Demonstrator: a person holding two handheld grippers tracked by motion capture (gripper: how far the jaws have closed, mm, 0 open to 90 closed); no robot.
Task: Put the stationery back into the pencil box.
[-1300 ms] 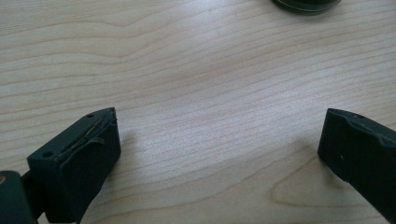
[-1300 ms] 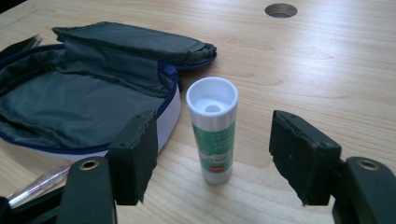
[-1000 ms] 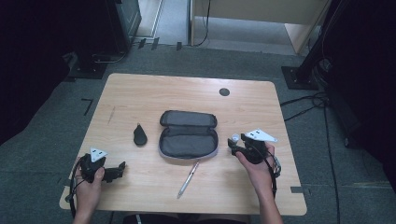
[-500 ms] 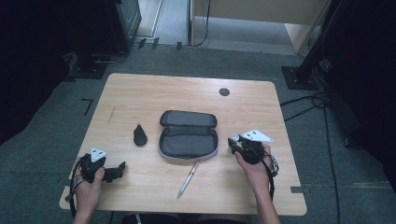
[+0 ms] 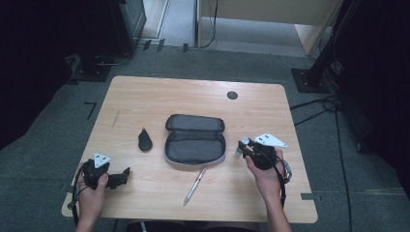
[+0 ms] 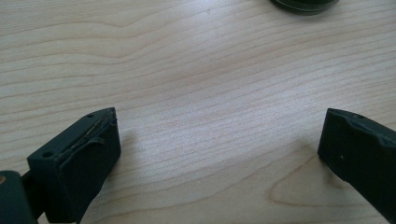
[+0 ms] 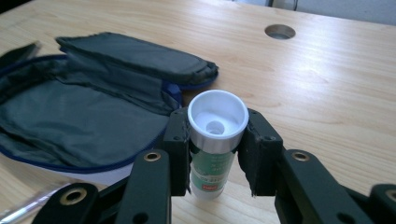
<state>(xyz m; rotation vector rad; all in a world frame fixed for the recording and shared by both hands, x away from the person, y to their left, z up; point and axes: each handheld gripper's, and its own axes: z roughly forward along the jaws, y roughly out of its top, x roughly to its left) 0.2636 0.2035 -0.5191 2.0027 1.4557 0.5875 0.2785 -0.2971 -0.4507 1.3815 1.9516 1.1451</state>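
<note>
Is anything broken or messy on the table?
Mostly tidy. One odd bit: the left gripper has a frayed, peeling edge on one black pad. The grey zip pencil case simply lies open, the silver pen lies loose before it, and the right gripper pinches a white-capped green glue stick upright.

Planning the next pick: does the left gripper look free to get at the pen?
Probably yes. The left gripper is open and holds nothing, and bare table lies between it and the pen.
</note>
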